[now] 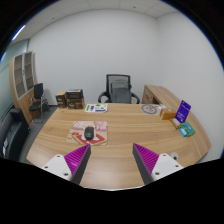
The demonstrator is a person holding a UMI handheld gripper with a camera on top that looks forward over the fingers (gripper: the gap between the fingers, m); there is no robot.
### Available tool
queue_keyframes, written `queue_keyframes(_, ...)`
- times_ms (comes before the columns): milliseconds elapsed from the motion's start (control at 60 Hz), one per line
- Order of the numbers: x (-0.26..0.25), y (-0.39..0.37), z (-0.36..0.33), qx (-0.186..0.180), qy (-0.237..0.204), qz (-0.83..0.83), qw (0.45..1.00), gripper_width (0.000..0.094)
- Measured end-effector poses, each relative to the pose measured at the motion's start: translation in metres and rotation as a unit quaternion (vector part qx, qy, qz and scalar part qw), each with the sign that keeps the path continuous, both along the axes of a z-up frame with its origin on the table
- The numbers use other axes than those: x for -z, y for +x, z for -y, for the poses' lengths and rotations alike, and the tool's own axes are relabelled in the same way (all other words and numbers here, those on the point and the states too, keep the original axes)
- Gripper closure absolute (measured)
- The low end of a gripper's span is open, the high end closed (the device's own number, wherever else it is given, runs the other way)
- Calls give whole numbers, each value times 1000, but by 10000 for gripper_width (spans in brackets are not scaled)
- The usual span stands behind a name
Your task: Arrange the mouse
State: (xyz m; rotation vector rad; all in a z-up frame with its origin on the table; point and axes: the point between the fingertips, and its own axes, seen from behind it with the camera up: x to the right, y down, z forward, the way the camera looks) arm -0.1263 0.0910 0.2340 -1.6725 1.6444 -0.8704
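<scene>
A dark mouse (88, 132) lies on a pink mouse mat (87, 131) on the wooden table (120, 135), beyond my left finger. My gripper (111, 158) is open and empty, well above the table's near edge. Its two fingers (78, 157) with purple pads stand wide apart, with bare table between them. The mouse is some way ahead and left of the gap.
A black office chair (120, 90) stands behind the table. A round object (151, 110) and a blue and purple box (184, 112) lie at the right. Papers (97, 107) lie at the far side. Shelves (24, 82) and another chair (38, 98) stand at the left.
</scene>
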Motion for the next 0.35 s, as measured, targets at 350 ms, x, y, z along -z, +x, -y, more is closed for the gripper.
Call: queue_keyframes(350, 14, -39, 30, 38, -15, -4, 999, 68)
